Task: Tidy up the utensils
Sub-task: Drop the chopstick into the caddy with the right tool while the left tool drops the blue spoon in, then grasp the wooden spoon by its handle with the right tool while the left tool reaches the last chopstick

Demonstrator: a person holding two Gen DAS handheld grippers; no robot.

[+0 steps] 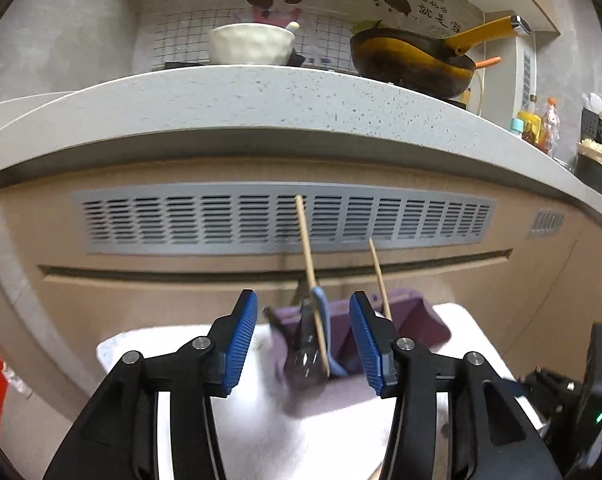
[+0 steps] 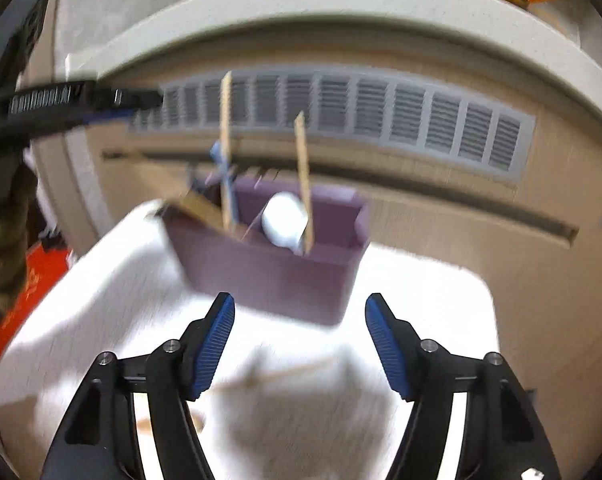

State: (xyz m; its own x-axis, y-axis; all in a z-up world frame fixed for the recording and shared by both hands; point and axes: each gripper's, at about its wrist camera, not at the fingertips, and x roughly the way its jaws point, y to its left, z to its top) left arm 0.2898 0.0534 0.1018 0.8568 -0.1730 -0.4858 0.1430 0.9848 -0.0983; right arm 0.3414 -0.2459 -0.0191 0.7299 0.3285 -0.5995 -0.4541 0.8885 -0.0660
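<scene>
Both grippers are spread and hold nothing: the left gripper (image 1: 303,336) hangs just near of the purple holder (image 2: 269,272), the right gripper (image 2: 299,338) a little nearer. The holder stands on a white table (image 2: 421,312), far side, with two wooden sticks (image 2: 303,176), a blue utensil (image 1: 324,320) and a white spoon (image 2: 283,220) inside

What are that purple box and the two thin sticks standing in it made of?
The purple box looks like matte moulded plastic: uniform colour, straight smooth walls, no shine. The two sticks appear to be wood or bamboo, pale tan and dull, likely chopsticks or utensil handles; blur hides any grain.
</scene>
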